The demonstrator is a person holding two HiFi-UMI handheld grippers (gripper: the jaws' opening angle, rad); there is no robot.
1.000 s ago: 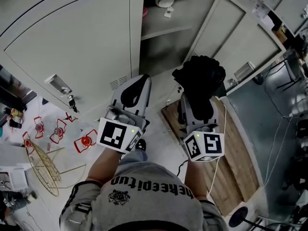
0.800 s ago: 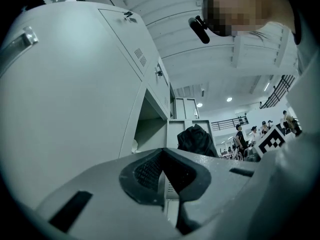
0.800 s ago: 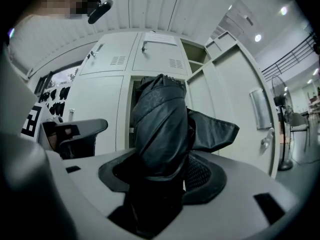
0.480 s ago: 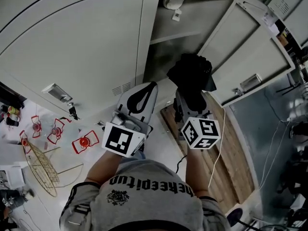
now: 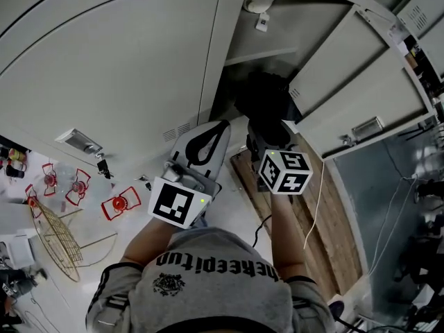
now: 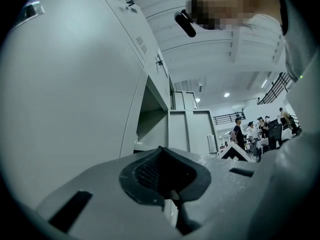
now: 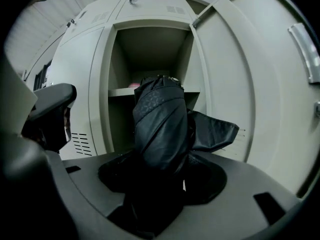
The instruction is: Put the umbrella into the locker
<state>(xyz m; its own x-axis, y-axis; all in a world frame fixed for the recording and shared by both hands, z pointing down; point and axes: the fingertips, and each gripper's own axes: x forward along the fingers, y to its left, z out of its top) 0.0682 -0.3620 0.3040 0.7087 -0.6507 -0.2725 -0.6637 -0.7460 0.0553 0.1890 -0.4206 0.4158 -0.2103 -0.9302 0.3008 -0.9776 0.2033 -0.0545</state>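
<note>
A folded black umbrella (image 7: 160, 129) sticks up from my right gripper (image 7: 165, 176), which is shut on it. In the head view the umbrella (image 5: 263, 103) is at the mouth of the open grey locker (image 5: 243, 71), below its shelf (image 5: 253, 55). The locker's door (image 5: 347, 89) stands swung out to the right. In the right gripper view the umbrella's tip reaches about the level of the locker shelf (image 7: 120, 91). My left gripper (image 5: 205, 141) is shut with nothing in it, held left of the umbrella in front of the neighbouring closed door (image 5: 125, 75).
A round white object (image 5: 258, 0) sits on the locker's upper shelf. A wooden board (image 5: 326, 214) lies on the floor at the right, with a white cable (image 5: 316, 207) over it. Red clips (image 5: 118, 203) and a wire rack (image 5: 59, 241) lie on the floor at the left. Several people stand far off in the left gripper view.
My right gripper has carried the umbrella forward and up toward the locker opening. The left gripper has stayed about where it was.
</note>
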